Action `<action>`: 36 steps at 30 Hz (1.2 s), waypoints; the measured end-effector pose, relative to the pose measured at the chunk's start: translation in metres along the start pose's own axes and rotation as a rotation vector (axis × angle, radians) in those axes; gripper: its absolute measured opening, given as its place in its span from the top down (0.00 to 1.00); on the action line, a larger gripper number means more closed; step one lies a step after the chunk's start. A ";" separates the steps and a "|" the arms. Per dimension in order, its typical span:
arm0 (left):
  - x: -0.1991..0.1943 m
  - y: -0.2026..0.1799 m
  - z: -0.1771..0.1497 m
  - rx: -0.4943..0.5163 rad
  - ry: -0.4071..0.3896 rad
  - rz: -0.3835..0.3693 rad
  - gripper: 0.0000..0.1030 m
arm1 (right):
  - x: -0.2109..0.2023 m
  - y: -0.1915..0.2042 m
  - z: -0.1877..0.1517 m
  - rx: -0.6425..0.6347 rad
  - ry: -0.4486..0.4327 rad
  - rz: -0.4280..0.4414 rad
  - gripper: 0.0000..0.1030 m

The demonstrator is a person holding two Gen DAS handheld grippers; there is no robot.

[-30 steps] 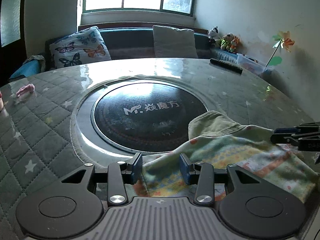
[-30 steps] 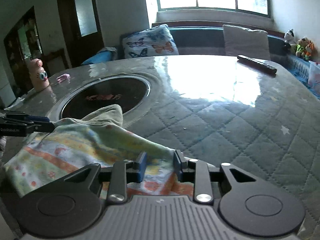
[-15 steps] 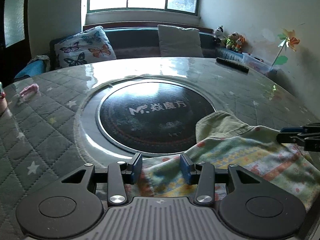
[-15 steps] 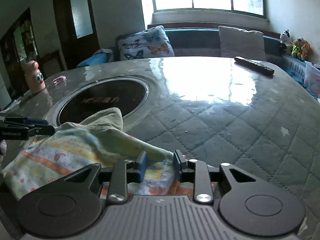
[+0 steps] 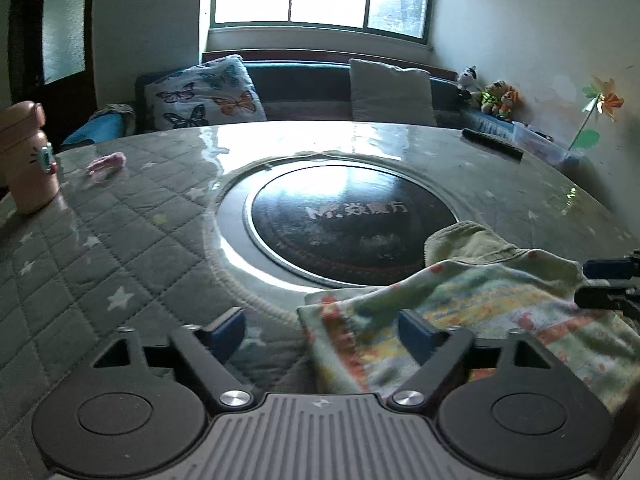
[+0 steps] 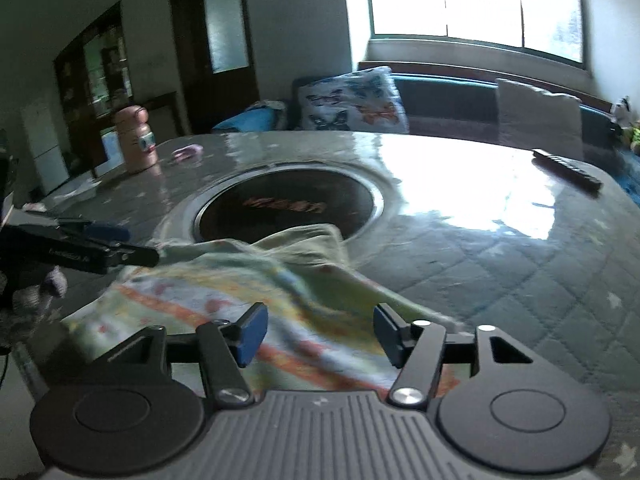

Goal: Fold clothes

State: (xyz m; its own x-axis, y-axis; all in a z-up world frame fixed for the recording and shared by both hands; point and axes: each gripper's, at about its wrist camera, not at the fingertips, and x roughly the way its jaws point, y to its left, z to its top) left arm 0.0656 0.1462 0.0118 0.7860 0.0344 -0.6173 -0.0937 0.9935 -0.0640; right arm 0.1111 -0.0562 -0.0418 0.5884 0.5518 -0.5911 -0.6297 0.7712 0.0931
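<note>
- Left hand-held gripper [image 5: 322,330] low over the near edge of the desk [image 5: 120,248], jaws spread wide apart, nothing clamped
- Its right blue pad [image 5: 414,334] sits over the garment's near-left part, its left pad over bare quilted cover; cannot tell if either touches the cloth
- Right hand-held gripper [image 6: 320,332] also spread wide, both pads above the garment, not clamped on it
- Garment [image 5: 480,312]: small, pastel print with orange, yellow and blue bands, pale green lining, lying in a loose heap on the desk near the front edge, to the right in the left wrist view
- A pale green flap of the garment [image 6: 308,240] folds up at the far side and overlaps the rim of the round dark inset [image 5: 352,224] in the desk's middle
- In the right wrist view the garment [image 6: 224,292] spreads left of centre and passes under both pads; picture is motion-blurred here
- Left hand-held gripper seen side-on at the left edge of the right wrist view [image 6: 104,246], tips just beside the garment's far-left corner
- Right hand-held gripper tips enter at the right edge of the left wrist view [image 5: 612,284], just beside the garment's right side
- Pink bottle [image 5: 26,156] upright at far left of the desk, small pink item [image 5: 106,162] near it
- Dark remote [image 6: 568,168] lying at the far right of the desk
- Butterfly cushion [image 5: 204,94] and plain cushion [image 5: 390,92] on the bench under the window
</note>
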 end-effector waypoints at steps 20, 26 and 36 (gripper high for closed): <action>-0.022 0.013 -0.017 -0.081 -0.010 0.011 0.00 | 0.028 0.066 -0.015 -0.130 0.046 0.082 0.00; -0.024 0.011 -0.021 -0.086 -0.007 0.018 0.00 | 0.015 0.076 -0.010 -0.153 0.016 0.100 0.00; -0.027 0.008 -0.027 -0.075 -0.001 0.033 0.00 | 0.019 0.099 -0.016 -0.266 0.023 0.090 0.00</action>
State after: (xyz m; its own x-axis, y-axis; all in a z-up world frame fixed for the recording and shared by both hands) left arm 0.0269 0.1501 0.0067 0.7824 0.0669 -0.6192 -0.1649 0.9810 -0.1024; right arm 0.0516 0.0259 -0.0568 0.5142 0.6048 -0.6081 -0.7917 0.6075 -0.0653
